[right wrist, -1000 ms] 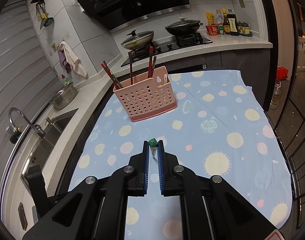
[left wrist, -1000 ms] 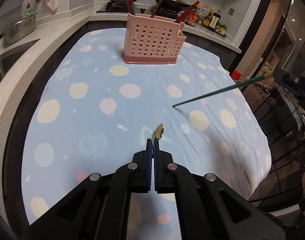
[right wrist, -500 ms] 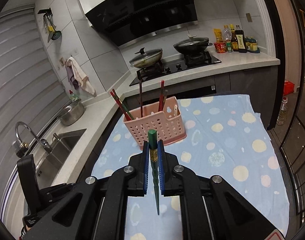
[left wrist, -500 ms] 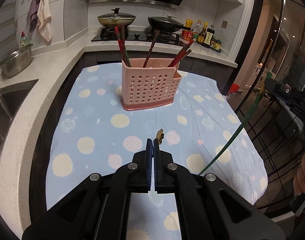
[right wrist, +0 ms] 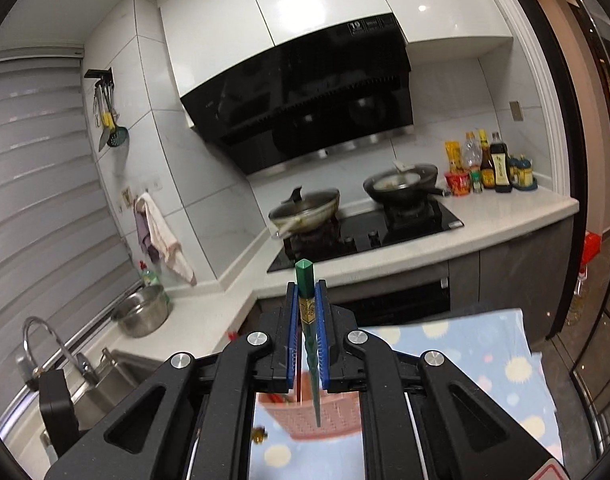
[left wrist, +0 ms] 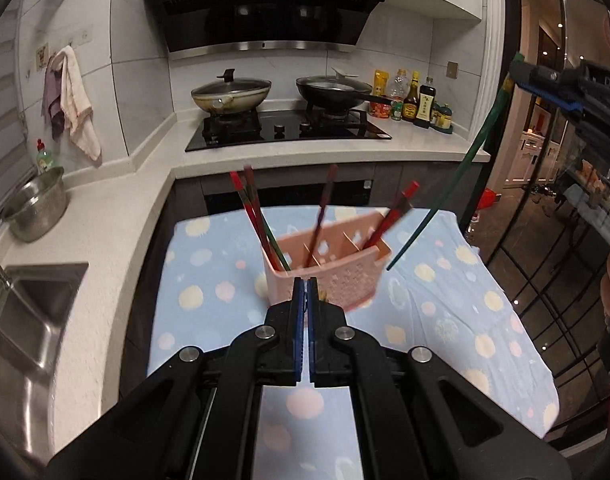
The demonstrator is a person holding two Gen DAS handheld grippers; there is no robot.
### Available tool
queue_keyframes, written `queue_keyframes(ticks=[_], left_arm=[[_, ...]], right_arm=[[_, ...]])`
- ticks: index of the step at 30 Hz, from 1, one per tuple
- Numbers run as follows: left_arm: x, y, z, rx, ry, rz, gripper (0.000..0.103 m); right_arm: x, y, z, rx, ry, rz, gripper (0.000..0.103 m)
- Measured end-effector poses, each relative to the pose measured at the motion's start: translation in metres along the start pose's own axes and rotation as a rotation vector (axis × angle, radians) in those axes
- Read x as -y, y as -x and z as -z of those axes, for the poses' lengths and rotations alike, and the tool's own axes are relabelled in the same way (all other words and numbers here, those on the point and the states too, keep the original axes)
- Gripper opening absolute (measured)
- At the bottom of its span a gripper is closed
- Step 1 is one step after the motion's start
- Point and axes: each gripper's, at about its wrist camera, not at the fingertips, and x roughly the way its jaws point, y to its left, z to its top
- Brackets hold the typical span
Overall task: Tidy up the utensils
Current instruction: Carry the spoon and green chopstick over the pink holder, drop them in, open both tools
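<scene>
A pink perforated utensil holder (left wrist: 333, 264) stands on the blue dotted tablecloth (left wrist: 445, 320), with several red and dark chopsticks (left wrist: 253, 216) in its compartments. My right gripper (right wrist: 306, 300) is shut on a green chopstick (right wrist: 307, 320), held high and tilted tip down; in the left wrist view the chopstick (left wrist: 457, 184) hangs with its tip just right of the holder's rim. The holder shows below the right gripper (right wrist: 325, 416). My left gripper (left wrist: 305, 292) is shut on a chopstick with a gold end (left wrist: 323, 295), just in front of the holder.
Behind the table a counter carries a hob with two pans (left wrist: 231, 94), sauce bottles (left wrist: 419, 102) and a steel pot (left wrist: 37, 208). A sink (left wrist: 29, 320) lies at the left. A glass partition (left wrist: 545, 240) stands at the right.
Both grippers have risen and tipped up toward the wall. The left one has closed in on the holder. The green chopstick has swung from low to steeply tip-down beside the holder's right end.
</scene>
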Motion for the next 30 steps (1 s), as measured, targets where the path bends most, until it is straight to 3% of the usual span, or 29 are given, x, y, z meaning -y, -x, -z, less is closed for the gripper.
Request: queue_keyframes(ticks=[10,21,22,25,30], left_arm=[[-0.009,-0.054,-0.054,0.005,-0.017,-0.022,0.001],[-0.019,-0.104,-0.054,-0.072,0.017,-0.008,0.003],[-0.02,-0.105,-0.055,-0.072,0.026,-0.01,0.006],[-0.025,-0.103,-0.058,-0.056,0.055,-0.02,0.04],[-0.025,-0.099,-0.059,-0.04,0.061,-0.031,0.044]], right_arm=[[-0.007,-0.074,-0.007,-0.042,0.011,0.019,0.009],[0.01,-0.125,0.031,-0.187,-0.005,0.05,0.01],[0.011,-0.125,0.031,-0.187,-0.005,0.056,0.013],[0.012,-0.125,0.031,-0.179,-0.005,0.065,0.028],[0.011,-0.122,0.034,-0.181,0.017,0.072,0.03]])
